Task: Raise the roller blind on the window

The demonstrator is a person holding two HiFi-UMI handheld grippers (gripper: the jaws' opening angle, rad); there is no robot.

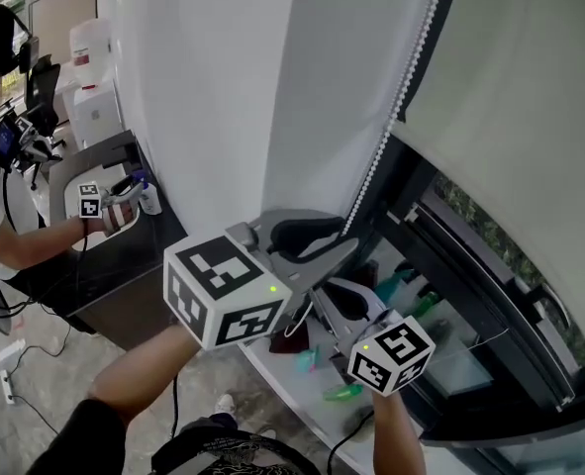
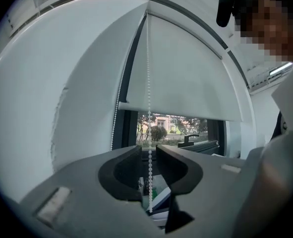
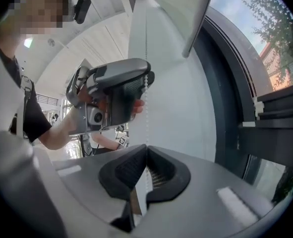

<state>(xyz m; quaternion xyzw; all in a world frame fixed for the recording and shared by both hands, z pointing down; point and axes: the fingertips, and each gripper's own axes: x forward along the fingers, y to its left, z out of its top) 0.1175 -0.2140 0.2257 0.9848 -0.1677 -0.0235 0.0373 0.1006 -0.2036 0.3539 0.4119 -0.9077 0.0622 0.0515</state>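
Observation:
The pale roller blind (image 1: 510, 77) hangs part way down the window, and its bottom edge (image 2: 186, 114) leaves a strip of glass showing. Its white bead chain (image 1: 396, 107) drops along the wall to both grippers. My left gripper (image 1: 347, 237) is the upper one. It stands open, with the bead chain (image 2: 148, 133) running free between its jaws (image 2: 148, 153). Just below it, my right gripper (image 1: 324, 291) is shut on the bead chain (image 3: 146, 133), which enters its closed jaws (image 3: 146, 151). From the right gripper view, the left gripper (image 3: 145, 79) sits directly above on the same chain.
A white sill (image 1: 302, 389) under the window carries green spray bottles (image 1: 403, 287) and small items. The dark window frame (image 1: 490, 295) has a handle (image 2: 188, 139). At far left another person (image 1: 5, 166) works with a gripper (image 1: 92, 202) over a dark desk (image 1: 104, 265).

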